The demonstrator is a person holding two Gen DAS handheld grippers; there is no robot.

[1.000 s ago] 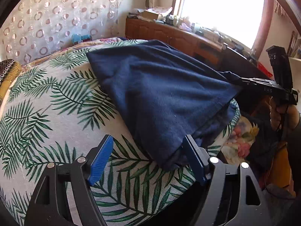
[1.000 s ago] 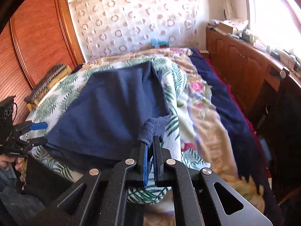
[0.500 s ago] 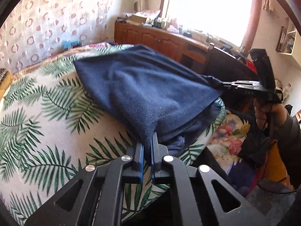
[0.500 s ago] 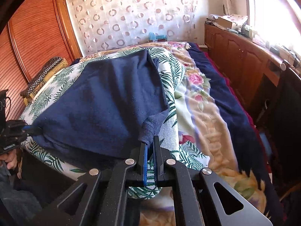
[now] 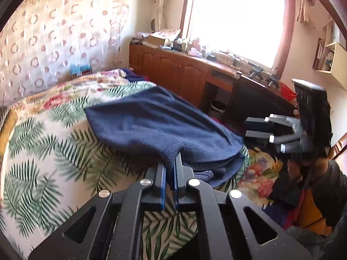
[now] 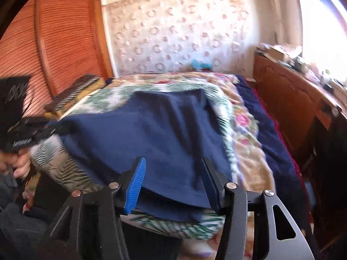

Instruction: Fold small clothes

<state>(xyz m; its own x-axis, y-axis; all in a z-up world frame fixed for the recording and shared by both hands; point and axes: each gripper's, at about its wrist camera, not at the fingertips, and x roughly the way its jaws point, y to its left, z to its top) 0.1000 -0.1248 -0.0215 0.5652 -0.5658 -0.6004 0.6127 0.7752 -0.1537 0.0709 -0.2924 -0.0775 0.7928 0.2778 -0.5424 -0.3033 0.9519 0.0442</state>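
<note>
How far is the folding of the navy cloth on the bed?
Done: navy garment already lies doubled, two layers showing at its near edge. In hand: left gripper pinches one corner; right gripper jaws have just been opening, hem loose between them. Left: further folds on the palm-leaf bedspread.

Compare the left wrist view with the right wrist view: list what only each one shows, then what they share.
Only the left wrist view: the bright window, the left gripper shut on a corner of the navy cloth, and a wall shelf.

Only the right wrist view: the slatted wooden door, the right gripper with jaws that have just opened, the cloth's hem lying loose between them, and a patterned cushion.

Both: the navy cloth, the palm-leaf bedspread, the circle-print curtain, the wooden cabinets.
</note>
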